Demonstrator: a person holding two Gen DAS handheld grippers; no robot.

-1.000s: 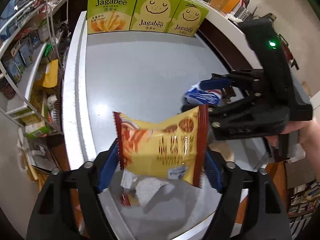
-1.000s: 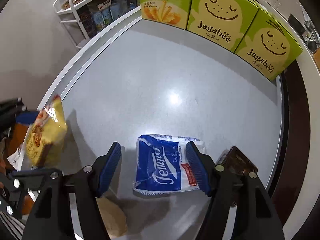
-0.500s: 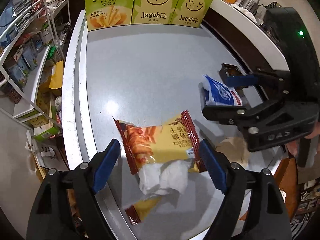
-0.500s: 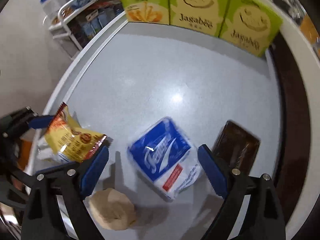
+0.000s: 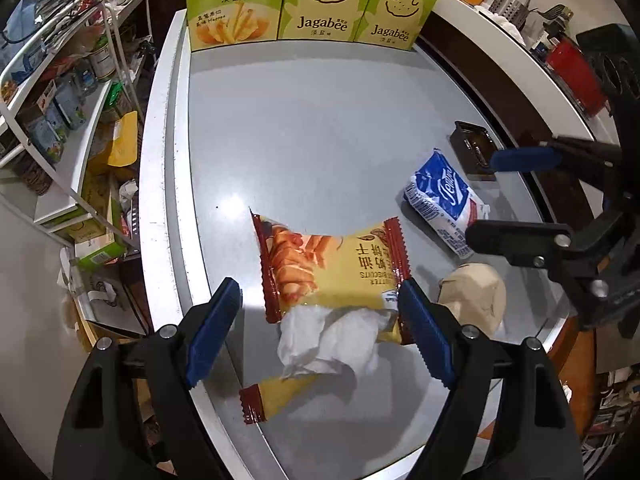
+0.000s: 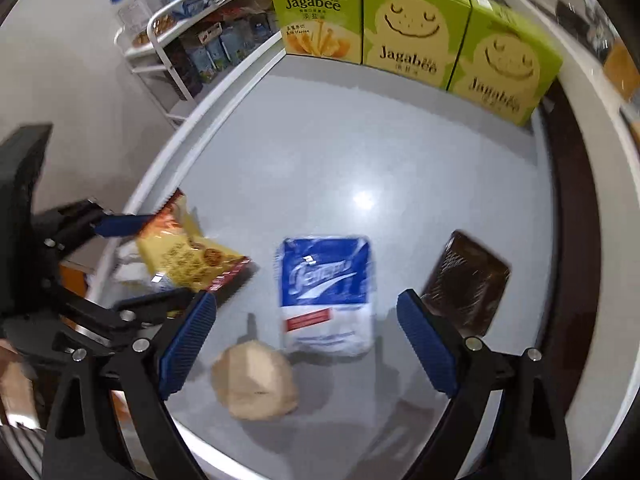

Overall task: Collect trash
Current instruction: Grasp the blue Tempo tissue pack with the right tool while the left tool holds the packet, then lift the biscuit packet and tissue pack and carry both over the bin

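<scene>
Your left gripper point(image 5: 316, 328): jaws apart, gripping nothing; yellow biscuit wrapper point(image 5: 332, 268) lies on the grey table point(image 5: 320, 128) between the pads, its right end at the right pad, over a crumpled white tissue point(image 5: 332, 344), with a torn wrapper strip point(image 5: 272, 396) just nearer. Your right gripper point(image 6: 306, 338): jaws spread wide, empty; blue tissue packet point(image 6: 326, 292) flat on the table between the pads, touching neither; beige paper wad point(image 6: 254, 386) just beside it, dark brown tray point(image 6: 466, 280) by the right pad; three green Jagabee boxes point(image 6: 416, 36) upright at the far edge.

Smooth, glossy grey tabletop point(image 5: 320, 128) with a bright glare spot. Shiny crinkled plastic on the yellow snack wrapper point(image 5: 332, 268) and blue tissue pack point(image 6: 326, 292). Soft creased white paper tissue point(image 5: 332, 340). Printed glossy cardboard boxes point(image 5: 308, 4). Ribbed blue rubbery pads point(image 5: 214, 332).
</scene>
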